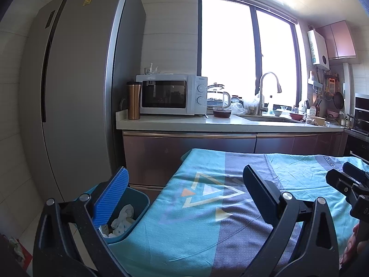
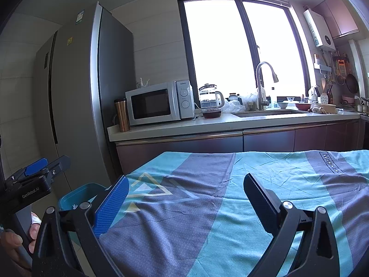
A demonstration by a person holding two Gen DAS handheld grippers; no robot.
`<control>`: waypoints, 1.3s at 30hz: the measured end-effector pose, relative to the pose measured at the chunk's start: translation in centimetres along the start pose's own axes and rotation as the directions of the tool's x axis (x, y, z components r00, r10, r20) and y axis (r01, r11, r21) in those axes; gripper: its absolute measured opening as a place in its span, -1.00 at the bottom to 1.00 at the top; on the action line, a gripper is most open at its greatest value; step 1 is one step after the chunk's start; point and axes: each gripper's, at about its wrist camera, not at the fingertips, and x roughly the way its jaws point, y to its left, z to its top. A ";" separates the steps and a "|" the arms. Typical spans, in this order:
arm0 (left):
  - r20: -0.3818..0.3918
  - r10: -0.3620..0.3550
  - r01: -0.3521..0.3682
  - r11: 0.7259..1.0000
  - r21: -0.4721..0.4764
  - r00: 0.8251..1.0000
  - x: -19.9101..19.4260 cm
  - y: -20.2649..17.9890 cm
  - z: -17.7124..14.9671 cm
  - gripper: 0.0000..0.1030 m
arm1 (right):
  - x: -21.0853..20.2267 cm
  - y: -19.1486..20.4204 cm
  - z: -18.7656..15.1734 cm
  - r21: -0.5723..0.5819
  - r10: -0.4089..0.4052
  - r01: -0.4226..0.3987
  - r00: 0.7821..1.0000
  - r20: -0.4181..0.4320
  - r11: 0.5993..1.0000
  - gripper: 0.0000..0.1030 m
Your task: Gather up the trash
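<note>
With both grippers (image 1: 184, 189) (image 2: 184, 194) spread empty over bare table (image 2: 230, 207), could snag cloth (image 1: 207, 219), tipping bin (image 1: 136, 198) off left edge.

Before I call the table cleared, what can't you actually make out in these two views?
- Teal plastic bin: in the left wrist view the open left claw covers part of its crumpled white contents; in the right wrist view only the rim shows.
- Teal and grey patterned tablecloth: near and right edges cut off in both views.
- Floor beside the bin: mostly hidden by the claw frames.
</note>
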 end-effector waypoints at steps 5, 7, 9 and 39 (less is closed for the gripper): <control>0.002 0.004 -0.004 1.000 0.002 1.000 0.0 0.0 0.1 0.89 | 0.0 0.0 0.0 -0.001 0.000 0.000 1.000 0.000 1.000 0.87; 0.002 0.005 -0.005 1.000 0.003 1.000 0.0 0.0 0.1 0.89 | 0.0 0.0 0.0 -0.001 -0.001 0.001 1.000 0.001 1.000 0.87; 0.002 0.006 -0.006 1.000 0.002 1.000 -0.1 0.0 0.1 0.89 | 0.0 0.0 0.0 0.000 -0.002 0.002 1.000 0.001 1.000 0.87; 0.003 0.012 -0.012 1.000 0.014 1.000 -0.2 -0.3 0.1 0.89 | 0.1 -0.3 0.3 0.007 -0.002 0.002 1.000 0.003 1.000 0.87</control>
